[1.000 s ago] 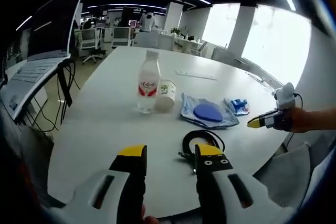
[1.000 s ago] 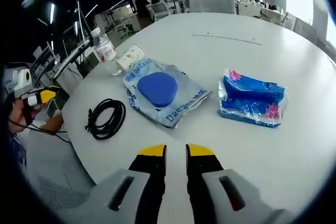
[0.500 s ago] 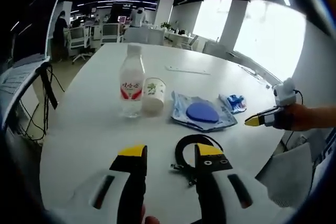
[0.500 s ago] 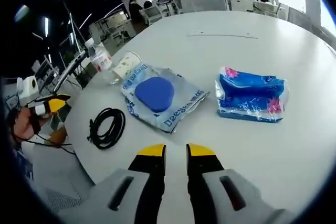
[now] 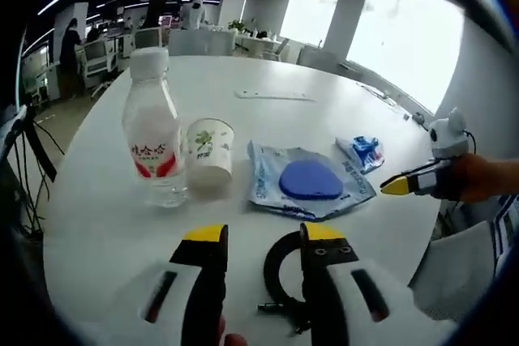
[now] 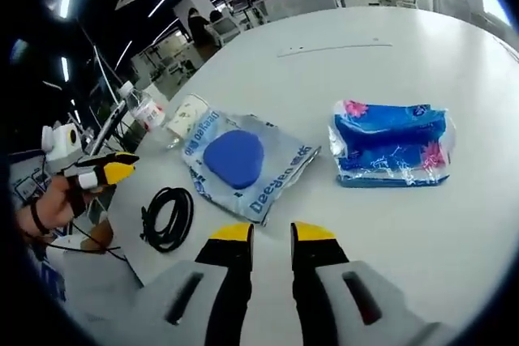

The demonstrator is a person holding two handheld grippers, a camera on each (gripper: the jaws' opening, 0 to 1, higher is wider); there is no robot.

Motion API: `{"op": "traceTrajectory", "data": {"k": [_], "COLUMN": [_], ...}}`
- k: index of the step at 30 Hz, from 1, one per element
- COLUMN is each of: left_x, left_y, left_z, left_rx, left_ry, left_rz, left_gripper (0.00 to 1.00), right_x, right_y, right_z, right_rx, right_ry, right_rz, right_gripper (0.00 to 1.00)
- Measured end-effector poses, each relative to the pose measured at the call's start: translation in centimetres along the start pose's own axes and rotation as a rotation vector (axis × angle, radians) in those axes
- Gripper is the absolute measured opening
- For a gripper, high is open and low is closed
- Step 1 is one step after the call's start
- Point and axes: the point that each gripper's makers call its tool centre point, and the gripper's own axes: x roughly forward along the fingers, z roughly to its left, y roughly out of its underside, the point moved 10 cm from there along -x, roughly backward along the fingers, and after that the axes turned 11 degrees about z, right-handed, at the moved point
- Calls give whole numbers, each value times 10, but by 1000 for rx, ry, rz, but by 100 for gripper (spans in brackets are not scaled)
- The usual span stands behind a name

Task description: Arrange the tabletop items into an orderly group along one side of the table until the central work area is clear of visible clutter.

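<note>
Tabletop stock, white round table (image 5: 105, 224), nothing yet grouped.

Item 1: water bottle (image 5: 154, 140), upright, red label, white cap, toward one edge of the table. Likely heavy enough to stand firm if slid.

Item 2: paper cup (image 5: 209, 157), lying on its side just beside the bottle, possibly touching it. Would roll if nudged.

Item 3: plastic bag (image 6: 243, 164) with blue print, flat near the table's middle, a blue pad (image 6: 235, 155) resting on or inside it; which cannot be told.

Item 4: tissue pack (image 6: 391, 143), blue wrapper, lying apart from the bag, toward the far side from the bottle.

Item 5: black cable (image 6: 166, 216), coiled, close to the near edge. In the left gripper view part of it sits between the jaws.

Tools: left gripper (image 5: 255, 241), jaws parted, poised over the coil and holding nothing; judged to be lining up for the cable first, since it lies nearest. Right gripper (image 6: 263, 232), jaws narrowly parted and empty, hovering above bare table short of the bag and the tissue pack.

Status: central area cluttered; task judged at its start.
</note>
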Motion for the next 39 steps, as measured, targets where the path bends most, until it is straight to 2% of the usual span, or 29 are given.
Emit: {"op": "traceTrajectory", "data": {"k": [7,9,11,20,23,25,28,30,31,34,39], "left_x": [30,39,44,66,70,73,74,72,72,73,73], "left_y": [-14,-15,-16,-24,-25,-24,-23,-22,-22,-22,-20], "left_z": [6,8,9,6,4,5,4,6,3,3,3], "left_rx": [-17,-23,-49,-37,-15,15,-2,41,35,57,29], "left_ry": [2,-1,5,11,11,-14,-21,-57,-41,-47,-45], "left_rz": [18,27,32,64,88,121,124,131,131,137,134], "left_gripper": [34,34,34,32,25,18,10,1,1,0,0], "right_x": [10,14,17,27,29,30,31,30,29,30,32], "right_y": [0,-2,-2,-2,-3,-3,-5,-7,-8,-15,-30], "right_z": [0,1,-1,1,2,3,2,1,1,0,-5], "right_rx": [38,90,115,130,135,131,137,141,141,122,104], "right_ry": [-35,-72,-81,-109,-121,-114,-117,-102,-106,-92,-72], "right_rz": [3,-19,-23,-2,-11,-7,-5,-16,-18,-21,-31], "right_gripper": [16,16,17,12,7,6,4,3,2,2,1]}}
